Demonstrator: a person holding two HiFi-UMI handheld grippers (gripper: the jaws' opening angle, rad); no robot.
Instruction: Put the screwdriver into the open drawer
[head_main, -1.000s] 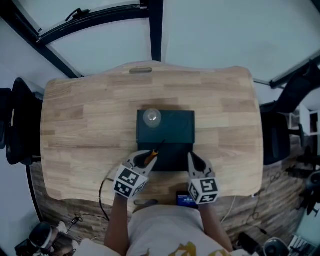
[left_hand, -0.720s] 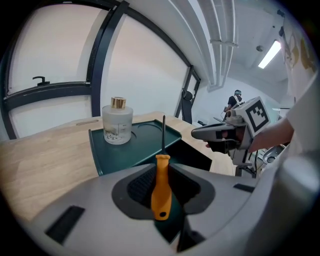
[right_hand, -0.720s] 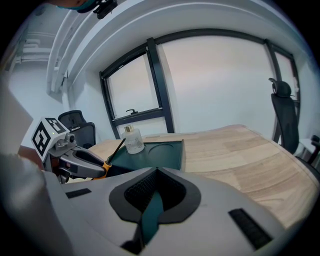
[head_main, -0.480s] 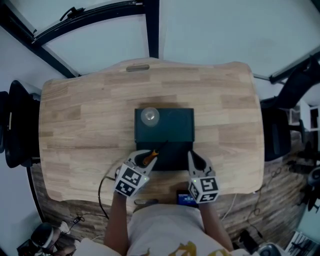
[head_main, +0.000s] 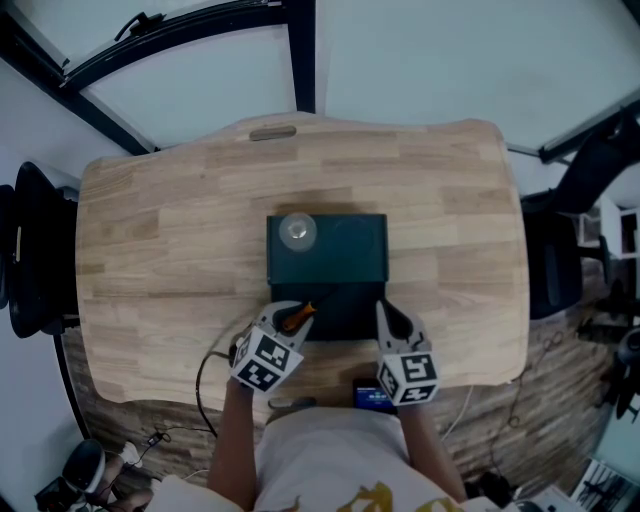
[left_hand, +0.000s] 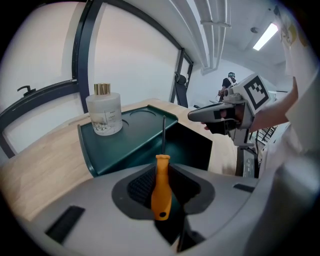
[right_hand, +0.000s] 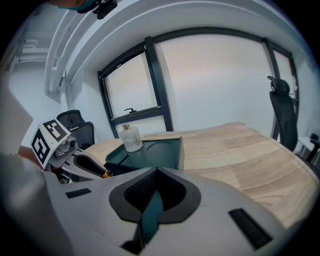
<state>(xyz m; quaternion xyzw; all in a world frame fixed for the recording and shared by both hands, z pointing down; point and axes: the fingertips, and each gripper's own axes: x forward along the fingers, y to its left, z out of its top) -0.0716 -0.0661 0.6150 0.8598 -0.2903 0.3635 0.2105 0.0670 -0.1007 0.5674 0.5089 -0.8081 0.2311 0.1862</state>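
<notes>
A dark green drawer box (head_main: 345, 250) stands mid-table with its drawer (head_main: 345, 312) pulled out toward me. My left gripper (head_main: 290, 318) is shut on an orange-handled screwdriver (head_main: 298, 315) at the drawer's front left corner. In the left gripper view the screwdriver (left_hand: 161, 192) stands upright between the pads, its shaft pointing up over the open drawer (left_hand: 192, 145). My right gripper (head_main: 386, 316) is at the drawer's front right corner. In the right gripper view its jaws (right_hand: 155, 197) are shut on a thin green strip, the drawer's front edge.
A glass bottle (head_main: 297, 231) with a gold cap stands on the box's top left. The wooden table (head_main: 170, 250) spreads around the box. A small device with a blue screen (head_main: 372, 400) and a cable (head_main: 205, 375) lie at the near edge. Chairs (head_main: 30, 250) flank the table.
Almost nothing: the left gripper with the screwdriver has edged very slightly right. The right gripper has stayed on the drawer front.
</notes>
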